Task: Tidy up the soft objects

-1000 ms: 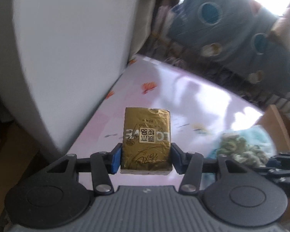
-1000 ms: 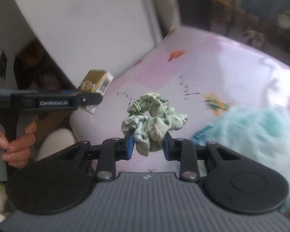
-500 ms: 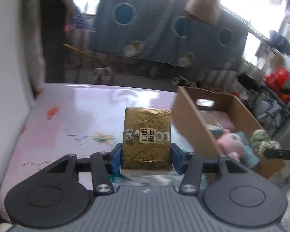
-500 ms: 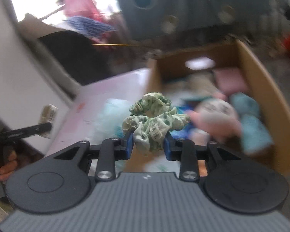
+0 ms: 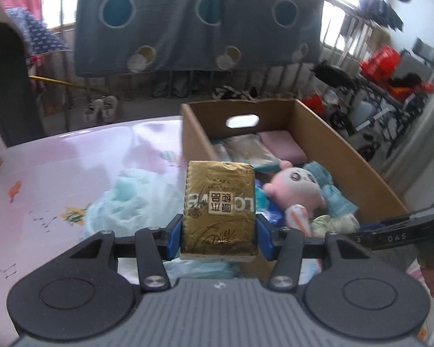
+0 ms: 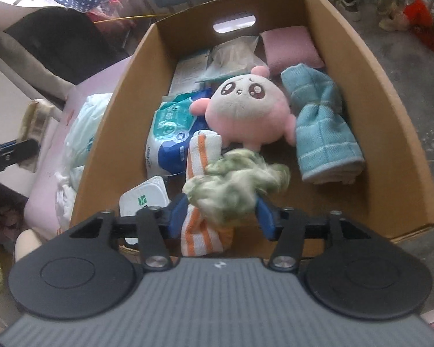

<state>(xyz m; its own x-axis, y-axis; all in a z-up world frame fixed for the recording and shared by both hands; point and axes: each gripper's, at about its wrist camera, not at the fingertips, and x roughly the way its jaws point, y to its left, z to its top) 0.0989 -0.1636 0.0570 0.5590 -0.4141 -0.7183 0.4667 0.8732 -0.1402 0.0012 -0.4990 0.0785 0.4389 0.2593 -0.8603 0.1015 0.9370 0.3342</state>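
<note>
My left gripper (image 5: 219, 235) is shut on a gold foil packet (image 5: 219, 211) and holds it above the pink table, near the left wall of the cardboard box (image 5: 344, 156). My right gripper (image 6: 221, 217) hangs over the near end of the box (image 6: 390, 92) with its jaws spread wide. The green-and-white scrunchie (image 6: 234, 185) sits blurred between the fingers, and I cannot tell if they still grip it. The scrunchie also shows in the left wrist view (image 5: 332, 222).
The box holds a pink plush toy (image 6: 246, 112), a blue towel (image 6: 321, 127), an orange-striped cloth (image 6: 202, 228), a pink pad (image 6: 289, 46) and tissue packs (image 6: 170, 141). A pale green plastic bag (image 5: 130, 202) lies on the pink table (image 5: 43, 179) beside the box.
Both grippers have swung from the table toward the box. The right gripper is now over the box and its jaws have spread around the scrunchie. The left still holds the gold packet.
</note>
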